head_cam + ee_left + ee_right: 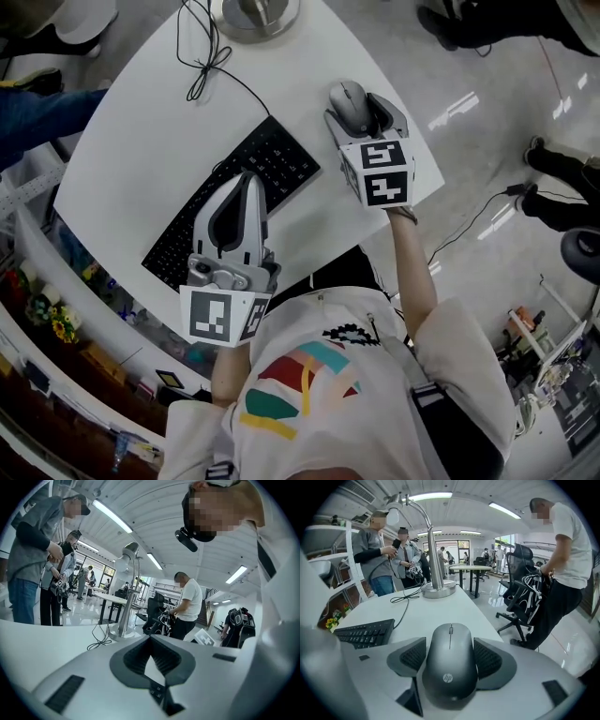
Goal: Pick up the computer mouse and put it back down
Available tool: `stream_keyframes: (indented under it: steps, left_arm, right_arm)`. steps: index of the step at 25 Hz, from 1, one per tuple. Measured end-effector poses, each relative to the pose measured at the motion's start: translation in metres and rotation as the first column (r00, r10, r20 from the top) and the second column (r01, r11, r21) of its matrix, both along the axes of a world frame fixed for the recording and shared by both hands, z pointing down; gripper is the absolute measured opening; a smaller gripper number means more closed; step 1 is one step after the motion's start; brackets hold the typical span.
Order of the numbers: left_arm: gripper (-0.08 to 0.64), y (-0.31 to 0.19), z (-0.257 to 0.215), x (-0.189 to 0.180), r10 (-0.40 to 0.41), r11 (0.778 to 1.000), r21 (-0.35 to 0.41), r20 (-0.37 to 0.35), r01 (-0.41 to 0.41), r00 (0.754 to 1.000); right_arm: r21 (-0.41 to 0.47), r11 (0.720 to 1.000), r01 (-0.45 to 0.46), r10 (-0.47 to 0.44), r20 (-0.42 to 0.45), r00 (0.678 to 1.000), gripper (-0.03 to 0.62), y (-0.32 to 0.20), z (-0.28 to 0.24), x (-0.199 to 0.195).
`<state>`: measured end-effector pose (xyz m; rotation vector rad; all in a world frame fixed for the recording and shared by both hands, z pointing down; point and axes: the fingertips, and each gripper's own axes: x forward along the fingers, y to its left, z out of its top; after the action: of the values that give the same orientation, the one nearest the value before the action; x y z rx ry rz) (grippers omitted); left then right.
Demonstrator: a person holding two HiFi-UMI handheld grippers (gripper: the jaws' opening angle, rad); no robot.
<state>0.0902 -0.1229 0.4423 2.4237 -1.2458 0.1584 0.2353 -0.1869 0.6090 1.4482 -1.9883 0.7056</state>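
Note:
A dark grey computer mouse (pixel 348 99) (pixel 450 667) is at the right edge of the white table (pixel 141 141). My right gripper (pixel 359 105) (pixel 450 644) is shut on it, with a ribbed pad against each side. Whether the mouse rests on the table or hangs just above it, I cannot tell. My left gripper (pixel 248 180) (pixel 151 639) is shut with nothing in it. It hovers over the black keyboard (pixel 281 159), near that keyboard's front half.
The keyboard (pixel 365 632) lies diagonally, left of the mouse. A lamp's round metal base (pixel 255 14) (pixel 438 590) stands at the far end, with a looped black cable (pixel 202 66) beside it. The table's edge runs close to the mouse's right. Several people and an office chair (pixel 520 588) stand around.

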Motion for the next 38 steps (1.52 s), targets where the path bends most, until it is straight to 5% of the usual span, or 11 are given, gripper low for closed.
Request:
stream_keyframes:
  steps: [8, 15, 20, 23, 25, 26, 28, 32, 35, 38]
  left_arm:
    - [0.046, 0.013, -0.041, -0.03, -0.041, 0.996, 0.074, -0.031, 0.043, 0.999]
    - [0.046, 0.018, -0.087, -0.108, -0.212, 0.958, 0.178, -0.081, 0.223, 0.974]
    - [0.046, 0.039, -0.158, -0.172, -0.353, 0.86, 0.381, -0.034, 0.339, 0.935]
    - [0.046, 0.061, -0.182, -0.209, -0.412, 0.818, 0.421, -0.048, 0.392, 0.91]
    - [0.046, 0.069, -0.188, -0.225, -0.447, 0.798, 0.428, -0.052, 0.424, 0.893]
    - [0.046, 0.072, -0.19, -0.23, -0.46, 0.79, 0.43, -0.056, 0.438, 0.886]
    - [0.046, 0.076, -0.194, -0.238, -0.481, 0.775, 0.436, -0.065, 0.458, 0.874]
    - [0.046, 0.079, -0.202, -0.249, -0.505, 0.75, 0.455, -0.073, 0.48, 0.86]
    - [0.046, 0.077, -0.203, -0.246, -0.496, 0.758, 0.451, -0.069, 0.47, 0.866]
    - [0.046, 0.075, -0.199, -0.238, -0.479, 0.774, 0.44, -0.063, 0.455, 0.876]
  right_arm:
    - [0.086, 0.992, -0.088, 0.09, -0.018, 0.996, 0.304, 0.0, -0.074, 0.015]
    - [0.266, 0.964, 0.031, -0.059, 0.1, 0.993, 0.304, -0.004, -0.184, -0.057]
    - [0.466, 0.864, 0.192, -0.272, 0.109, 0.956, 0.302, 0.004, -0.289, -0.151]
    - [0.537, 0.797, 0.277, -0.37, 0.07, 0.927, 0.302, 0.028, -0.326, -0.21]
    - [0.576, 0.761, 0.299, -0.406, 0.062, 0.912, 0.214, 0.041, -0.339, -0.234]
    - [0.594, 0.747, 0.299, -0.417, 0.068, 0.906, 0.109, 0.045, -0.344, -0.241]
    - [0.617, 0.727, 0.302, -0.454, 0.102, 0.885, 0.012, 0.054, -0.351, -0.255]
    - [0.628, 0.684, 0.372, -0.565, 0.133, 0.814, 0.012, 0.073, -0.358, -0.289]
    - [0.639, 0.636, 0.433, -0.607, 0.067, 0.792, 0.012, 0.083, -0.362, -0.303]
    - [0.63, 0.628, 0.456, -0.624, 0.058, 0.779, 0.012, 0.093, -0.359, -0.306]
